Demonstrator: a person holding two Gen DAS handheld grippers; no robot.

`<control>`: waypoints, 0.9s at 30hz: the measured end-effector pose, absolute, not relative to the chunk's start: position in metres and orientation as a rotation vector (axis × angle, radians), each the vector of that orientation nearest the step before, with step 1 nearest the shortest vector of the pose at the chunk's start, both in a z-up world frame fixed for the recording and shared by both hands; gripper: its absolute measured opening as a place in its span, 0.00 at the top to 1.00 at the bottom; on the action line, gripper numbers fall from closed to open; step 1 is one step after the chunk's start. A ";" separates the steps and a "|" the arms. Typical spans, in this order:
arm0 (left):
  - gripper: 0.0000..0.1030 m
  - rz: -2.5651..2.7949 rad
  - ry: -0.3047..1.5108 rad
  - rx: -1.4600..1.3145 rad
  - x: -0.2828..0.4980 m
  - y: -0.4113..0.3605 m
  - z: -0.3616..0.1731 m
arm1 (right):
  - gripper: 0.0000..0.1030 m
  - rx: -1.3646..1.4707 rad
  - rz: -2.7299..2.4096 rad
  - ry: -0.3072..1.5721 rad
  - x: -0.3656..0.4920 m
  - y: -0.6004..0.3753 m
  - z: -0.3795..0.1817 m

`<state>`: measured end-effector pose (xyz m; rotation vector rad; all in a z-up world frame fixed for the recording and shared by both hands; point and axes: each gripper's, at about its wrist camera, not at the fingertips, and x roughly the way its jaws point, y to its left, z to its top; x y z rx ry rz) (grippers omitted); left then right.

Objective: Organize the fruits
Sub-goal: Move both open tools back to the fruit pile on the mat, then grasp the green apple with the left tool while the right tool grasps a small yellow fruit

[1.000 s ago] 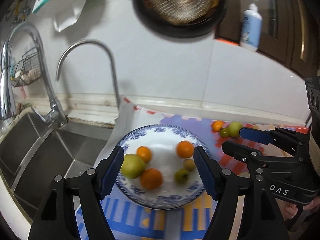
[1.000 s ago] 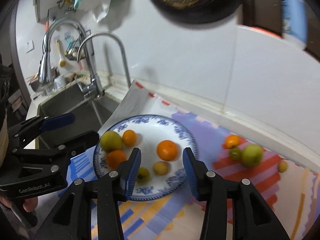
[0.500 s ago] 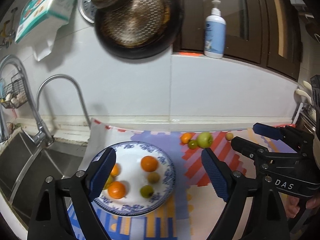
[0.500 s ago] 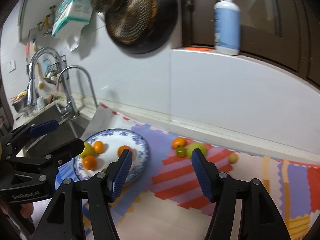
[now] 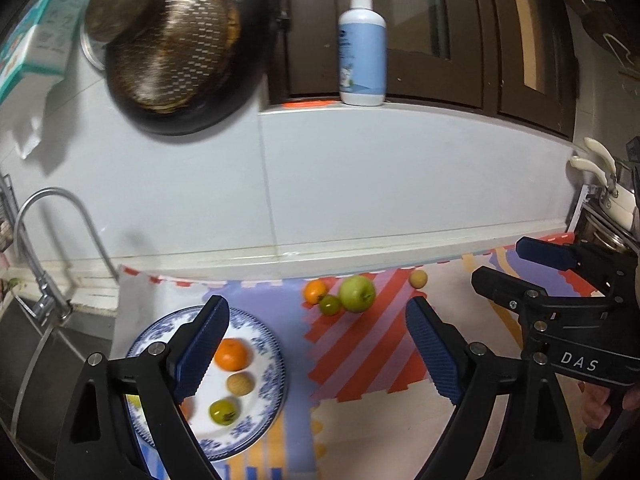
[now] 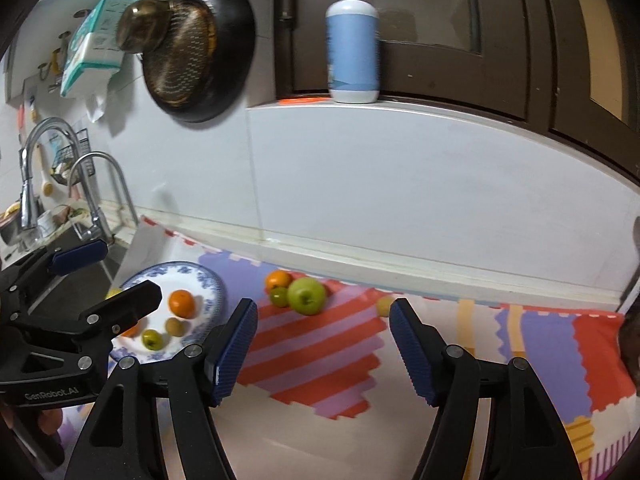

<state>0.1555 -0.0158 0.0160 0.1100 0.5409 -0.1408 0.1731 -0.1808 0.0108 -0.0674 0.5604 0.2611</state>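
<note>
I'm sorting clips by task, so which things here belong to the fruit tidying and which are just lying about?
Part of the job:
plate with an orange and small fruits
green apple, second orange, small green fruit and yellow fruit on the mat

Just lying about:
soap bottle
hanging pan
tap
</note>
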 end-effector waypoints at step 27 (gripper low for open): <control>0.22 -0.257 0.695 0.218 0.285 -0.073 -0.069 | 0.33 0.037 0.198 0.731 0.282 -0.228 -0.071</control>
